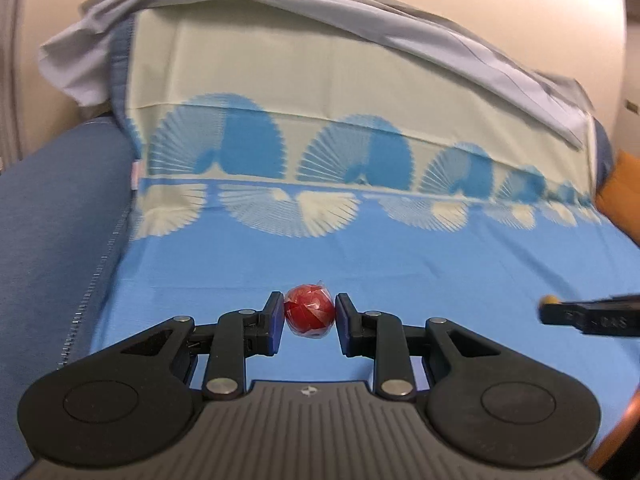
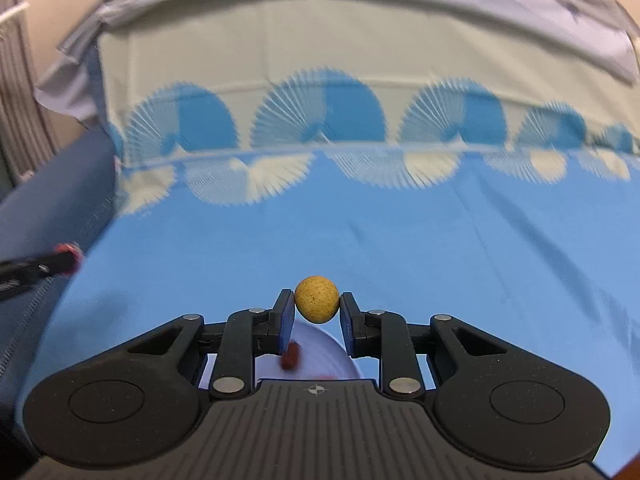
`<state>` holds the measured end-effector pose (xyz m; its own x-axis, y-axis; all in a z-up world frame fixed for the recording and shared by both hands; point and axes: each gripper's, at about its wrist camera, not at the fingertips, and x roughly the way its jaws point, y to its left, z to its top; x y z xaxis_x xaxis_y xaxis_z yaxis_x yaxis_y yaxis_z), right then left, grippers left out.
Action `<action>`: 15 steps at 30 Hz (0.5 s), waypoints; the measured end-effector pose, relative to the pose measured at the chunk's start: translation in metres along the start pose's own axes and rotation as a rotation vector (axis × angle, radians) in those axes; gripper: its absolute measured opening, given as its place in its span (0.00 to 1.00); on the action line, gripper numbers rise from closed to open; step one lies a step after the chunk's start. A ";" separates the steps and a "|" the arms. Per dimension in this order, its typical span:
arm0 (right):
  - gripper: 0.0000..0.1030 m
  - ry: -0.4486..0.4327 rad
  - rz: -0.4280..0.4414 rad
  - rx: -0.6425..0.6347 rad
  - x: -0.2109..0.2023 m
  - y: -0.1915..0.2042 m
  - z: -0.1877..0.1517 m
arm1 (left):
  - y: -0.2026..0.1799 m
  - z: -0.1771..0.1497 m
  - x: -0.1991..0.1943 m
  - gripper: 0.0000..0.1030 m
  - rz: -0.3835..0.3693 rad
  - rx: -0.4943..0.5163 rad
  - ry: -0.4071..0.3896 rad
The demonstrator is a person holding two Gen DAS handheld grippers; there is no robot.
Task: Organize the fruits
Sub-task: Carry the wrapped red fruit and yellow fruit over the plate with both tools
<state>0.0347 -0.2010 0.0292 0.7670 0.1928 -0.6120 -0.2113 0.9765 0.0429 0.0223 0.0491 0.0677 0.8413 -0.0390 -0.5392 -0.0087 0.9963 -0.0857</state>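
Note:
My left gripper [image 1: 309,314] is shut on a small round red fruit [image 1: 309,312] wrapped in clear film, held above the blue cloth [image 1: 400,264]. In the right wrist view my right gripper [image 2: 317,304] is shut on a small tan speckled ball-shaped fruit [image 2: 317,299]. Below it lies a pale lilac plate [image 2: 316,356] with a dark red fruit [image 2: 291,355] on it, partly hidden by the fingers. At the right edge of the left wrist view the right gripper [image 1: 560,310] shows with the tan fruit [image 1: 550,300]. The left gripper [image 2: 60,262] with its red fruit [image 2: 72,258] shows at the left edge of the right wrist view.
The blue cloth with a fan pattern runs up over a raised backrest [image 1: 320,92], and a grey sheet [image 1: 360,16] is draped on top. A dark blue cushion [image 1: 56,216] lies to the left. An orange surface [image 1: 620,192] shows at the far right.

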 end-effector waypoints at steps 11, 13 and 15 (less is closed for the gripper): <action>0.25 0.072 0.074 -0.054 0.028 0.018 -0.006 | -0.048 -0.029 0.043 0.29 -0.116 0.167 0.105; 0.25 0.080 0.087 -0.064 0.033 0.024 -0.005 | -0.052 -0.033 0.050 0.29 -0.130 0.193 0.119; 0.25 0.089 0.092 -0.068 0.039 0.029 -0.004 | -0.055 -0.036 0.056 0.29 -0.147 0.207 0.130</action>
<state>0.0561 -0.1656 0.0039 0.6863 0.2691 -0.6757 -0.3212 0.9457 0.0505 0.0504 -0.0102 0.0124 0.7488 -0.1808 -0.6376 0.2305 0.9731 -0.0052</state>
